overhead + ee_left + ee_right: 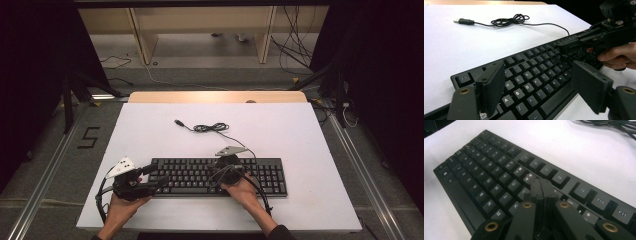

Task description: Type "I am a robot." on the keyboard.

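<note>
Keyboard (220, 176), black and long, lies flat on the near half of the white table (150, 130), its long side running across in front of the person; the left gripper view shows its letter keys (529, 75) close up, and the right gripper view its key rows with the function keys along the far edge (499, 182). Its thin black cable (210, 127) leaves the back edge, runs up the table, gathers into a loose coil and ends in a USB plug (178, 122) lying apart on the bare surface; in the left gripper view the coil (510, 20) and plug (464, 21) sit well beyond the keys. Left gripper (150, 175), held in the person's left hand (120, 207), lies at the keyboard's left end, and its own view shows its two jaws standing wide apart over the left letter keys with nothing pinched between them (537, 87). Right gripper (225, 167), held in the right hand (245, 192), sits over the middle-right of the keyboard; in its own view the jaws are pressed together, pads meeting with nothing between them (543, 188), their tips down at the keys of the number row; whether they touch a key I cannot tell.
</note>
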Available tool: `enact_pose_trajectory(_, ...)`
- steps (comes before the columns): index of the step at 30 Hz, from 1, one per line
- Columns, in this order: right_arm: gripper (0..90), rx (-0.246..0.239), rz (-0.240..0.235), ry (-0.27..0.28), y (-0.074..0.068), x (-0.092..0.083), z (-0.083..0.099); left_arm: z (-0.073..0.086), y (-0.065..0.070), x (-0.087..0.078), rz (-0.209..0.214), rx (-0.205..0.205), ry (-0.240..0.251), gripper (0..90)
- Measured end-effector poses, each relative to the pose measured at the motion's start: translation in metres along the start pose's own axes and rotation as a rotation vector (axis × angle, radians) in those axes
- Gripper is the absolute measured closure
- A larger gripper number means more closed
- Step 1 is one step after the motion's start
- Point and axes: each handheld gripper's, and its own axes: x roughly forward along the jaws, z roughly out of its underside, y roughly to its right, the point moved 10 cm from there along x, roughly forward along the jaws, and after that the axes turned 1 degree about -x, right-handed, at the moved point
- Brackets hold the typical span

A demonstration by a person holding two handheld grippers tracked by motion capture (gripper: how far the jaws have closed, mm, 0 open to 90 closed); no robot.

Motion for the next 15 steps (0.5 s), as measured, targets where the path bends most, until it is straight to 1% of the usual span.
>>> enact_pose_trajectory(10,90.0,-0.004,-0.002,-0.029,-0.0013,0.0055,0.0057,0.0000,0.0002,0.0000,0.000,0.001,0.000,26.9)
enact_pose_trajectory(14,90.0,-0.017,0.004,-0.040,-0.0015,0.0084,0.0086,0.0002,0.0002,0.0001,0.000,0.000,-0.001,26.9)
enact_pose_trajectory(15,90.0,-0.016,0.005,-0.034,-0.0023,0.0086,0.0091,0.0001,0.0003,0.0001,0.000,0.000,0.000,26.9)
